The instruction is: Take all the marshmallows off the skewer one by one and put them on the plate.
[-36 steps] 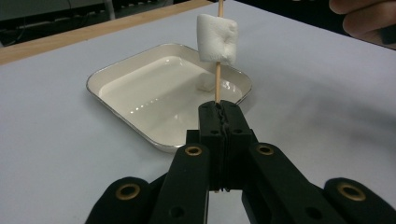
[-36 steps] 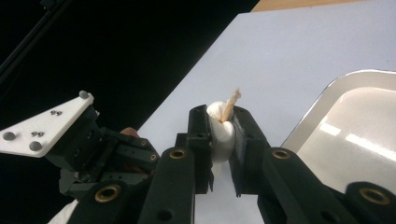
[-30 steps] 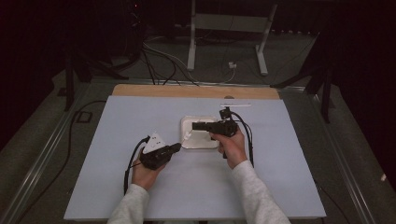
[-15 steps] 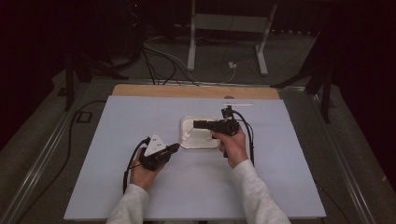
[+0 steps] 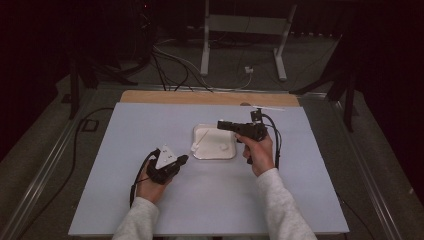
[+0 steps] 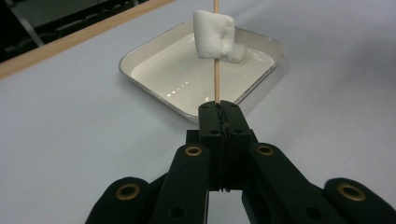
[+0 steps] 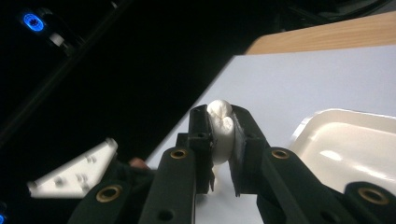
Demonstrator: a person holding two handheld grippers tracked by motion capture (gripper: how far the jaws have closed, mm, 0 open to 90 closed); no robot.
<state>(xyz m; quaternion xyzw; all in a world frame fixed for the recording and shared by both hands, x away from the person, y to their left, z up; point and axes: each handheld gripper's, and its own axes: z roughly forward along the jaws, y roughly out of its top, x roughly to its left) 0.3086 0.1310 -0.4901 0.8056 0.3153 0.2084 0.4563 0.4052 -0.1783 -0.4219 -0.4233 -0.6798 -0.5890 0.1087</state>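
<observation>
My left gripper point(image 6: 219, 109) is shut on a thin wooden skewer point(image 6: 216, 79) that points at the white tray point(image 6: 154, 88). One white marshmallow point(image 6: 214, 41) is speared on the skewer, with a second marshmallow point(image 6: 239, 52) just behind it in the tray. In the high view the left gripper point(image 5: 184, 159) lies low at the tray's near left corner. My right gripper point(image 5: 221, 124) hovers above the tray point(image 5: 215, 156), pointing left. It is shut on a squeezed white marshmallow point(image 7: 220, 130). A loose marshmallow point(image 5: 221, 147) rests in the tray.
The tray sits mid-table on a pale sheet point(image 5: 125, 200) with a wooden strip point(image 5: 165, 97) along the far edge. Cables point(image 5: 75, 150) trail off the left side. The left gripper's grey plate point(image 7: 74, 175) appears beyond my right jaws. Dark floor and stand legs point(image 5: 205, 50) lie behind.
My right gripper has risen a little and drifted slightly right over the tray with its marshmallow. The left hand has barely moved.
</observation>
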